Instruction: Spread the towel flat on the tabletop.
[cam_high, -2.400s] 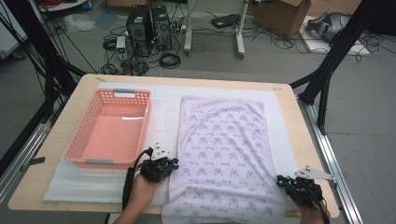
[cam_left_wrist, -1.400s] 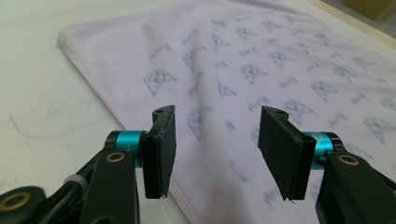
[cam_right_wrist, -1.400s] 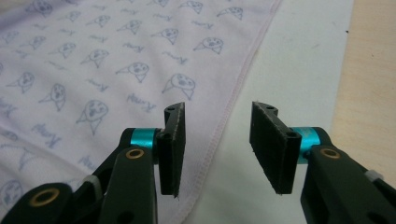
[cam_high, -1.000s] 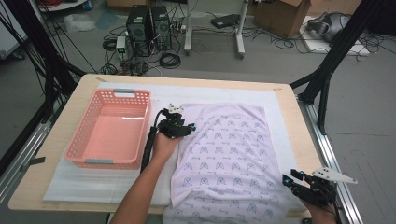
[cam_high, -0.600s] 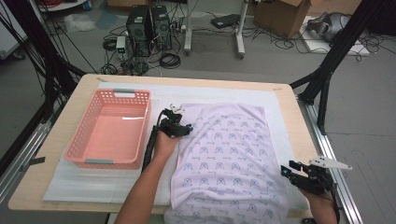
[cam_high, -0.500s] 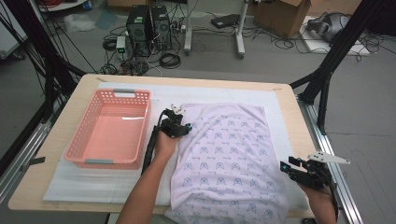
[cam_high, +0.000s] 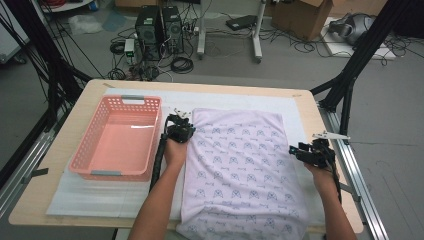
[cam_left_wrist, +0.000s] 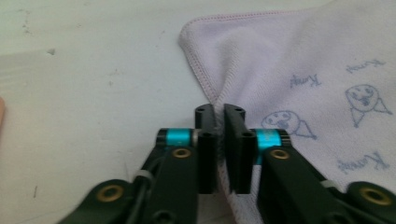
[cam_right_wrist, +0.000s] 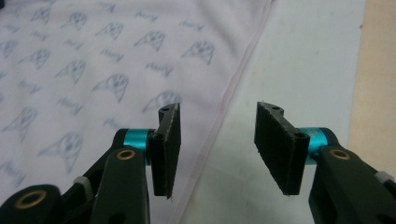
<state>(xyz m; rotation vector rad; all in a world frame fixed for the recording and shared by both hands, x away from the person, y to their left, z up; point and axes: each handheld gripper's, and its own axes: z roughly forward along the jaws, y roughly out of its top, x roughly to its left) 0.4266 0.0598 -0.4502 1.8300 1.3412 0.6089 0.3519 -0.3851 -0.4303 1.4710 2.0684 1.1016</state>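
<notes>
Two grippers: one per hand, both at the one towel (cam_high: 242, 170).
Basket (cam_high: 117, 137): one, pink, at 9 o'clock on the table (cam_high: 65, 150), just beside the towel's left edge; seen from the high view.
Towel: one, lilac with printed faces, spread flat on a white mat (cam_high: 90, 187), centre to 3 o'clock.
Left gripper (cam_high: 181, 131): at the towel's far left corner, about 11 o'clock of the cloth.
Left gripper view: jaws pressed together on the stitched hem (cam_left_wrist: 205, 81), a fold of cloth pinched between the pads (cam_left_wrist: 208, 140); too small to tell from the high view.
Right gripper (cam_high: 306, 154): at 3 o'clock, by the towel's right edge.
Right gripper view: jaws spread wide, holding nothing; hem (cam_right_wrist: 233, 88) running up between the pads (cam_right_wrist: 168, 140), left pad over cloth, right pad over mat.
</notes>
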